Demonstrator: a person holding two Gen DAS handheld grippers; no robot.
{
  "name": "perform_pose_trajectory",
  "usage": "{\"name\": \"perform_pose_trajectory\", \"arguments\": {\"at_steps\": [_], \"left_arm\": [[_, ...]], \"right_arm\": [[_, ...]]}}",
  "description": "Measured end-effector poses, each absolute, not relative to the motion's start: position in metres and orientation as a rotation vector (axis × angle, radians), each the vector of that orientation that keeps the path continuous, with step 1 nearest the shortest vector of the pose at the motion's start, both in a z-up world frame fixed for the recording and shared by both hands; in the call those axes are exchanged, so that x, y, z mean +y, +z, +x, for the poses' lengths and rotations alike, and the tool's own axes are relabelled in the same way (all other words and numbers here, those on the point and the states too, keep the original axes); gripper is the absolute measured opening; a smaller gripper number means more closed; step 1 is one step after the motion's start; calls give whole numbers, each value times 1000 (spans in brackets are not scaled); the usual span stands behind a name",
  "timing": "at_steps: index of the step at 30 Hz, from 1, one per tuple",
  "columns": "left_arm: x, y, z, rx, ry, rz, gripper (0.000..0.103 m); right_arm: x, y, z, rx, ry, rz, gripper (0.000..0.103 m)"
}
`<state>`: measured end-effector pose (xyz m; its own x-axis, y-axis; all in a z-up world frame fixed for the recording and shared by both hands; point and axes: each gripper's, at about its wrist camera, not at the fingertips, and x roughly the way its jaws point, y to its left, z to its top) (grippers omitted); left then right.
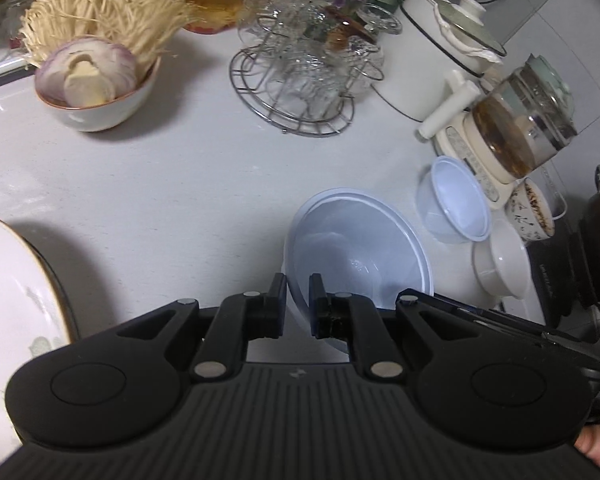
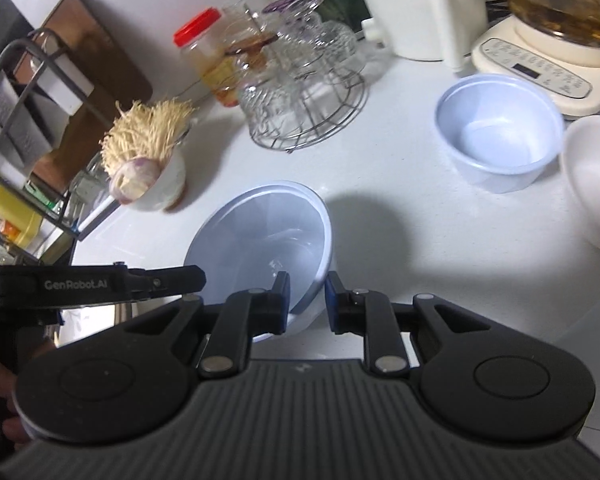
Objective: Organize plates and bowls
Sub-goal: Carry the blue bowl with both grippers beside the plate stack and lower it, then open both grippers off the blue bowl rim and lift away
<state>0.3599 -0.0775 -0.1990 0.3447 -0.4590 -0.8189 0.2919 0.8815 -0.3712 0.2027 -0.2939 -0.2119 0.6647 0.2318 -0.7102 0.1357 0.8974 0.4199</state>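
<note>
A pale blue plastic bowl (image 1: 360,248) is tilted above the white counter, held by both grippers. My left gripper (image 1: 298,292) is shut on its near rim. My right gripper (image 2: 307,292) is shut on the opposite rim of the same bowl (image 2: 260,236). The left gripper's arm (image 2: 100,284) shows at the left of the right wrist view. A smaller pale blue tub (image 1: 456,200) (image 2: 500,132) and a white ceramic bowl (image 1: 500,260) (image 2: 596,176) stand to the right. A white plate with a gold rim (image 1: 16,280) is at the left edge.
A bowl of enoki mushrooms and onion (image 1: 96,80) (image 2: 148,168), a wire rack of glasses (image 1: 304,80) (image 2: 308,92), a white cooker (image 1: 440,52), a glass kettle on its base (image 1: 516,128) (image 2: 540,52), a patterned cup (image 1: 532,208) and a red-lidded jar (image 2: 204,52) stand on the counter (image 1: 160,192).
</note>
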Motion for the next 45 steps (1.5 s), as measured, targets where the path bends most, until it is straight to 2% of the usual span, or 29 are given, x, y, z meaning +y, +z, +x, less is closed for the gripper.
{"name": "perform_pose_trajectory", "arguments": {"at_steps": [22, 23, 24, 25, 26, 27, 34, 45], "left_arm": [[-49, -226, 379, 1203, -477, -176, 13], [-48, -225, 379, 1204, -478, -177, 15], [-47, -223, 380, 1204, -481, -181, 17], [-46, -220, 380, 1199, -485, -188, 24], [-44, -217, 380, 1193, -486, -193, 30], [-42, -212, 380, 1183, -487, -197, 31], [-40, -172, 375, 1083, -531, -168, 32], [-39, -98, 354, 942, -683, -103, 32]], "right_arm": [[-263, -231, 220, 960, 59, 486, 24], [-262, -230, 221, 957, 57, 483, 25], [-261, -228, 221, 955, 50, 478, 35], [-261, -226, 220, 950, 43, 476, 51], [-260, -223, 219, 936, 37, 475, 57], [-260, -220, 218, 920, 32, 472, 60], [-256, -191, 209, 829, -49, 409, 59], [-240, -116, 173, 631, -176, 361, 59]]}}
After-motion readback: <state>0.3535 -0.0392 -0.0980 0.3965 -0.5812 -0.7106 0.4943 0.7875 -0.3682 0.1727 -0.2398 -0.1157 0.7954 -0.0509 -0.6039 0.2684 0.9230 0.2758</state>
